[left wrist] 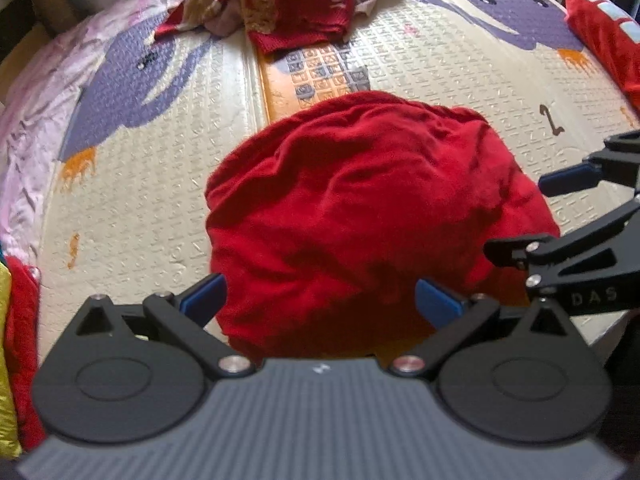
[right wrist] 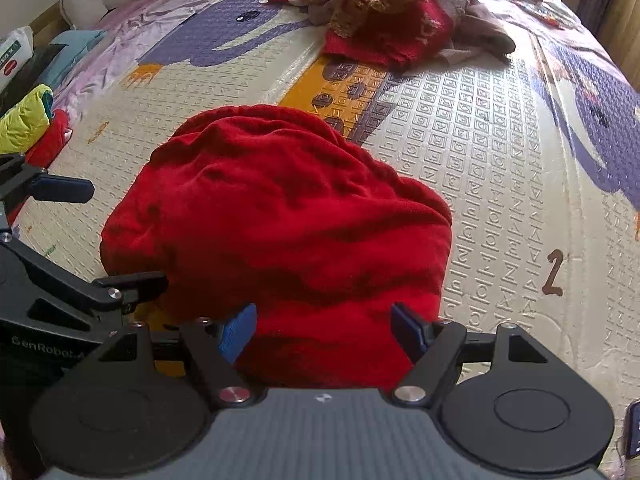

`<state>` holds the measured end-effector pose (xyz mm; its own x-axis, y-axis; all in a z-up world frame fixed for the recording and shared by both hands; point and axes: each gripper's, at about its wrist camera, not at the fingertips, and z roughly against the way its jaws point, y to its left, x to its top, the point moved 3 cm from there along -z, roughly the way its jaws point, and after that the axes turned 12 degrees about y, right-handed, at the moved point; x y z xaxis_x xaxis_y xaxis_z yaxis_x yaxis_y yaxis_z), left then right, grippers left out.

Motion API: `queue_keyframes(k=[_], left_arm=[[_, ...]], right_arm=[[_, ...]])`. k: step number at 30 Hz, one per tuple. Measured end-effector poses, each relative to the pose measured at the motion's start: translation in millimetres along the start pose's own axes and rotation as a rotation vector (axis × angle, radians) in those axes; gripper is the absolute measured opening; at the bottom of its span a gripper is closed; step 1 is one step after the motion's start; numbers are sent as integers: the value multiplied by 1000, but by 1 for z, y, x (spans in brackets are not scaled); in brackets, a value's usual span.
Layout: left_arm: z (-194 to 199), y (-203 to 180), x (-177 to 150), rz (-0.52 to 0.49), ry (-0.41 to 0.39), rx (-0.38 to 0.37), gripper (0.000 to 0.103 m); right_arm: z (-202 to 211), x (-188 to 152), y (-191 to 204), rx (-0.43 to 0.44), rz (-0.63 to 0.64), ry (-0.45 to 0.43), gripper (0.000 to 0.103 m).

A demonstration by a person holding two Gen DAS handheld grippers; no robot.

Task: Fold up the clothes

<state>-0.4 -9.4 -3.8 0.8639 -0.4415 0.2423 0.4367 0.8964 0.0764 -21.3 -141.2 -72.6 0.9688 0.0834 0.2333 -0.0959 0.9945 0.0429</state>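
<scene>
Hiding the red garment's [left wrist: 360,208] near edge, both open grippers.

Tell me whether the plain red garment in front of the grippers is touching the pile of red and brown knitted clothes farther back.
Apart. The right wrist view shows bare patterned mat between the plain red garment and the pile.

Pretty clearly someone's home, looks like a bedroom or a kids' play corner. The surface is a padded foam play mat [right wrist: 500,152] with embossed letters, purple cartoon animals and a printed number 2, laid over a floral pink bedsheet [left wrist: 36,112]. Clothes are lying around: a red garment [right wrist: 280,216] in the middle, a heap of red knitwear [right wrist: 400,12] further back, and a yellow puffy jacket [right wrist: 24,124] off to the side.
</scene>
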Motion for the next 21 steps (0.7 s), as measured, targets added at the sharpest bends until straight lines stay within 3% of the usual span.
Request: queue_keyframes(k=[21], left_arm=[[-8,4,-3,11,49,-71,103]], right_arm=[[-1,0,4,-5,26,-6,76]])
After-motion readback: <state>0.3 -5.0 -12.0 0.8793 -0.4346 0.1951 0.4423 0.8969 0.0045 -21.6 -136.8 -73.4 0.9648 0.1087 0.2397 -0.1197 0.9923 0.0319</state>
